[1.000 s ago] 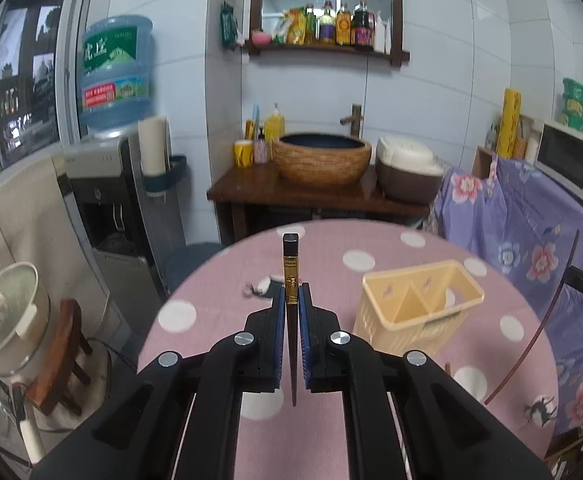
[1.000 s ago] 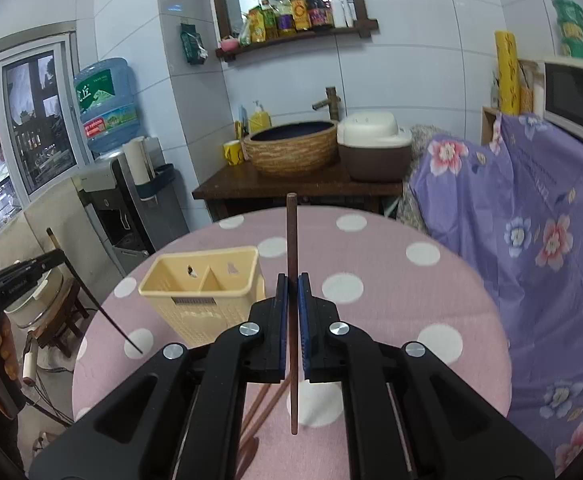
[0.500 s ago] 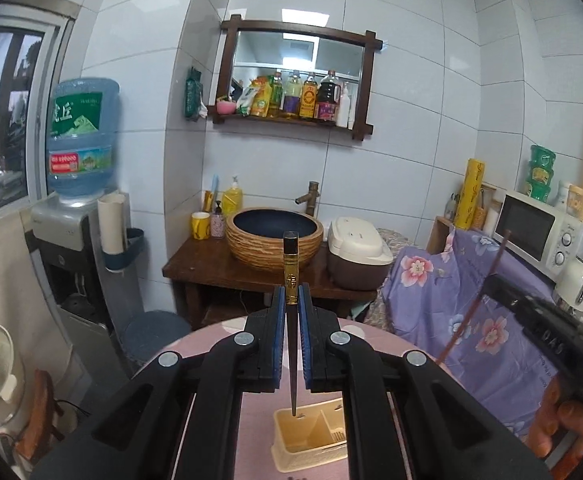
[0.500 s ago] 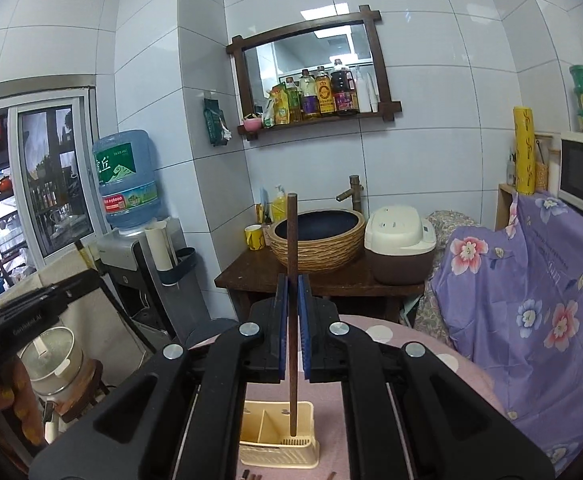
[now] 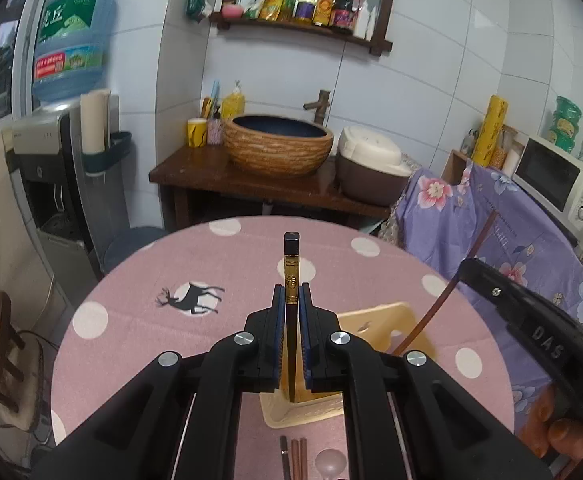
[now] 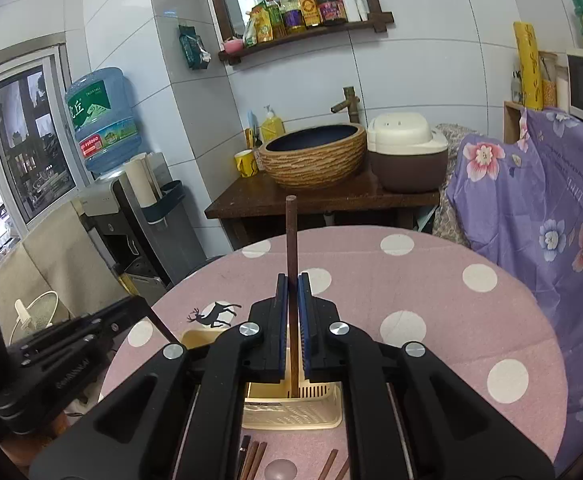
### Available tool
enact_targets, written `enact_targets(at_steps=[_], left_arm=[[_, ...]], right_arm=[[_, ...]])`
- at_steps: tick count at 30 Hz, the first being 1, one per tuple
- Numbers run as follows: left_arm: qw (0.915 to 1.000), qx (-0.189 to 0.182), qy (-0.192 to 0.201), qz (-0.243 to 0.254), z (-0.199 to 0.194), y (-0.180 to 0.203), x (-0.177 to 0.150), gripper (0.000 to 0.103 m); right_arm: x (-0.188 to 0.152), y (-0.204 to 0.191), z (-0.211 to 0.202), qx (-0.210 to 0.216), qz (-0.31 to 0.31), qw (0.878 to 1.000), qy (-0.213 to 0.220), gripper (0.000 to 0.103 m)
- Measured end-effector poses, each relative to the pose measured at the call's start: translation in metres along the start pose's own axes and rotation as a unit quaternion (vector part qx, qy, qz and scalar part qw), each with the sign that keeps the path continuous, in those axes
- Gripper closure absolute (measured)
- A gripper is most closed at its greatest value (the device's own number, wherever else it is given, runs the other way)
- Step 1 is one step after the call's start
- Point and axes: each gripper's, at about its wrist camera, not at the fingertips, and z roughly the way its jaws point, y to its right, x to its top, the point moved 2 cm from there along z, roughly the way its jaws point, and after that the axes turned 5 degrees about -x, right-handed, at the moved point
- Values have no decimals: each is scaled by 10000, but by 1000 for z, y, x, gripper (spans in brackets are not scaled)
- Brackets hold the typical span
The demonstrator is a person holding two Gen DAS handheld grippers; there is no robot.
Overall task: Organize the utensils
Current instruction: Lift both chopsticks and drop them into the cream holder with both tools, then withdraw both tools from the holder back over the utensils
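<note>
My left gripper (image 5: 291, 300) is shut on a black chopstick with a gold band (image 5: 291, 264). It stands upright, and its thin end reaches down into the yellow divided basket (image 5: 375, 320). My right gripper (image 6: 291, 292) is shut on a brown wooden chopstick (image 6: 291, 232), whose lower end hangs inside the same basket (image 6: 291, 412). In the left wrist view the right gripper (image 5: 531, 328) comes in from the right, its brown chopstick (image 5: 431, 316) slanting into the basket. The left gripper (image 6: 71, 344) shows at the left of the right wrist view.
The basket stands on a round table with a pink dotted cloth (image 5: 151, 320). Loose chopsticks (image 5: 295, 456) and a spoon (image 5: 329, 462) lie in front of the basket. Behind the table is a wooden stand with a basin (image 5: 279, 148). A purple floral cover (image 6: 531, 200) is at the right.
Both grippers rose and tipped up towards the wall, then came back down over the basket. Each chopstick's lower end now sits in the basket; both grips stayed shut.
</note>
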Motion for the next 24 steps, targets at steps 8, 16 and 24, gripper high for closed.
enact_targets(at_steps=[8,16,24], left_arm=[[9996,61,-255,-131,18,-11,-13,95],[9999,100,-38,100,4,-4,-14,87],[9982,236,531,145,-40,-11,-31,37]], right_arm=[[-6,-1,3,-83,-19,10000,38,97],[-12,-7,-2,-127,-240,9996,117,96],[-31,2,-30,-14,-185,9991,375,58]])
